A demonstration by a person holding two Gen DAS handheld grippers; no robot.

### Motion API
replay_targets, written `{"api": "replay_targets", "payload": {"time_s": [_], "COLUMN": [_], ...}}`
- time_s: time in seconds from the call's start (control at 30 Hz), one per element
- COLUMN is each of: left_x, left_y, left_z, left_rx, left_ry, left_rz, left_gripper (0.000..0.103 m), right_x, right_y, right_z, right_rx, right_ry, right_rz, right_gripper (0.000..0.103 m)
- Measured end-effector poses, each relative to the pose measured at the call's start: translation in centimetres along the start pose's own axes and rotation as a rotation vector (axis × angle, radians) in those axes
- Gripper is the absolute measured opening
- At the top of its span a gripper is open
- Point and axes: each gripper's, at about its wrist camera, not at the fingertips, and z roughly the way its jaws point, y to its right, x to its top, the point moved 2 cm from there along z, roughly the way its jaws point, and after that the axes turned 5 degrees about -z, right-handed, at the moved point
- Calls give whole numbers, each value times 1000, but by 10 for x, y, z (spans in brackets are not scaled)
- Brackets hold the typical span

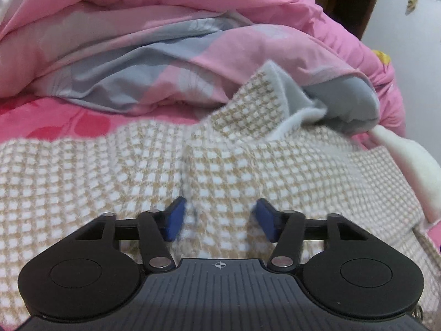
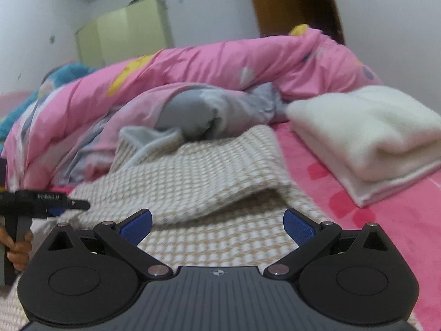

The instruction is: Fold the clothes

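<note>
A: Left wrist view: what's under the left gripper [image 1: 219, 218]?

B: The beige checked garment [image 1: 115, 171], spread right below and ahead of it. The blue pads [image 1: 174, 218] stand partly apart with a raised ridge of that cloth between them; whether they press it, I cannot tell. Beyond lies a pink quilt [image 1: 137, 22], and to the far right a white wall [image 1: 413, 35].

A: Right wrist view?

B: The right gripper [image 2: 217, 226] is spread wide, holding nothing, over the same garment [image 2: 198, 171]. A folded cream cloth [image 2: 366, 138] sits ahead to the right on the pink bedsheet [image 2: 399, 220]. A wardrobe [image 2: 124, 35] stands far ahead-left, a brown door [image 2: 292, 2] beyond.
</note>
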Motion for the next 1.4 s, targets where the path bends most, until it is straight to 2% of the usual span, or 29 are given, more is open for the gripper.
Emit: {"api": "replay_targets", "payload": {"time_s": [0.07,0.1,0.23,0.4,0.5,0.63,0.77,0.83,0.93,1.07,1.13,1.23,1.33,1.37,1.4], "left_x": [2,2,6,18,18,2,-10,-13,-17,-22,-23,-23,-24,-24,-24], "left_y": [1,2,9,17,11,-1,-11,-15,-18,-26,-31,-36,-38,-40,-41], "left_z": [1,-2,-23,-53,-54,-36,-27,-26,-24,-26,-26,-26,-26,-26,-26], "left_rx": [16,25,75,96,120,159,157,147,130,87,64,39,23,17,9], "left_ry": [14,28,110,205,208,172,146,144,151,173,172,171,172,171,170], "left_rz": [7,4,-14,-31,-37,-40,-81,-91,-96,-134,-159,-184,-195,-201,-209], "left_gripper": [11,7,6,5,5,5,6,6,6,7,7,8,8,8,8], "right_x": [-1,-2,-3,-4,-6,-8,-7,-2,18,55,64,49,23,34,45], "right_y": [12,18,37,51,55,55,55,53,43,27,23,19,20,17,14], "right_z": [0,0,-6,-9,-7,-6,-8,-12,-20,0,27,83,117,113,110], "right_rx": [-1,-4,-24,-45,-47,-52,-65,-79,-79,-68,-76,-81,-69,-73,-78], "right_ry": [0,1,20,21,6,3,7,14,35,-3,-55,-191,-314,-321,-327], "right_rz": [53,84,178,232,251,250,246,232,174,49,-7,-107,-159,-162,-165], "right_gripper": [103,103,103,103,103,103,101,91,81,63,32,22,20,19,13]}}
